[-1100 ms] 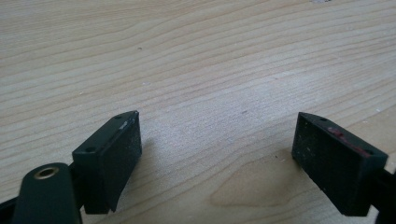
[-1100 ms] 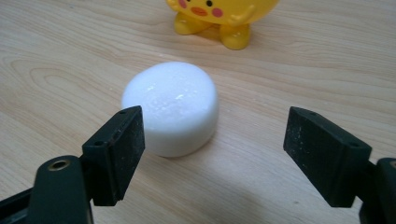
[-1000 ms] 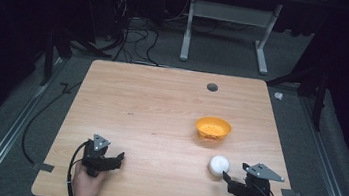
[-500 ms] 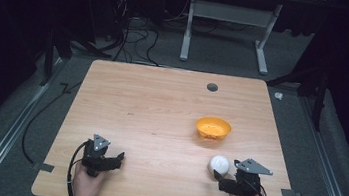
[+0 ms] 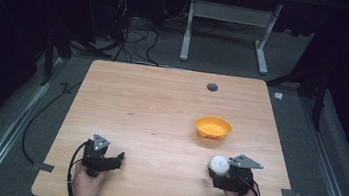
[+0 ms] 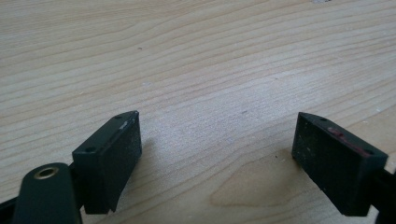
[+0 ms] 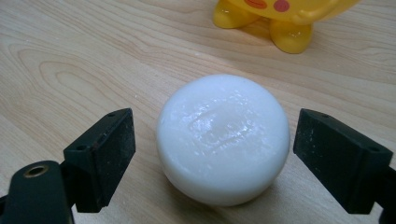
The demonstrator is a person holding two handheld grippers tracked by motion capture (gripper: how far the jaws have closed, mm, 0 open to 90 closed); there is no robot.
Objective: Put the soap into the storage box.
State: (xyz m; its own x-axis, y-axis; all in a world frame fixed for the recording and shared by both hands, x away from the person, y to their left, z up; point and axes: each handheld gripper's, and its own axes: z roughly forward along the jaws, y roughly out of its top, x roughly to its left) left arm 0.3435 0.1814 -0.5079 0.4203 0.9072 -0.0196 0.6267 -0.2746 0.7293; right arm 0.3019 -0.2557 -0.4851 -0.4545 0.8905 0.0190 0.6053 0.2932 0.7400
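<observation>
– Where do we stand with the white puck (image 7: pixel 222 137)?

– We have the right gripper (image 7: pixel 212 154) straddling it, jaws spread wide, and they have just been opening. The puck sits between them on the table (image 5: pixel 161 106), with a gap on each side, so nothing is gripped yet. From above, the puck (image 5: pixel 218 165) lies just on our side of the orange bowl (image 5: pixel 213 127), apart from it.

– So what is left?

– Nearly all of it, we would judge. The approach is done; the closing, the lift and the carry remain. The bowl beyond the puck looks to us like the likely goal, and it looks empty from above.

– Which way does the puck point?

– It is a squat round disc lying flat, broad face up, so its short axis stands upright. We see no long axis across the table, so any angle of grip should serve.

– And our left gripper (image 6: pixel 217 154)?

– Well to the left of the puck, jaws open over bare wood, holding nothing.
</observation>
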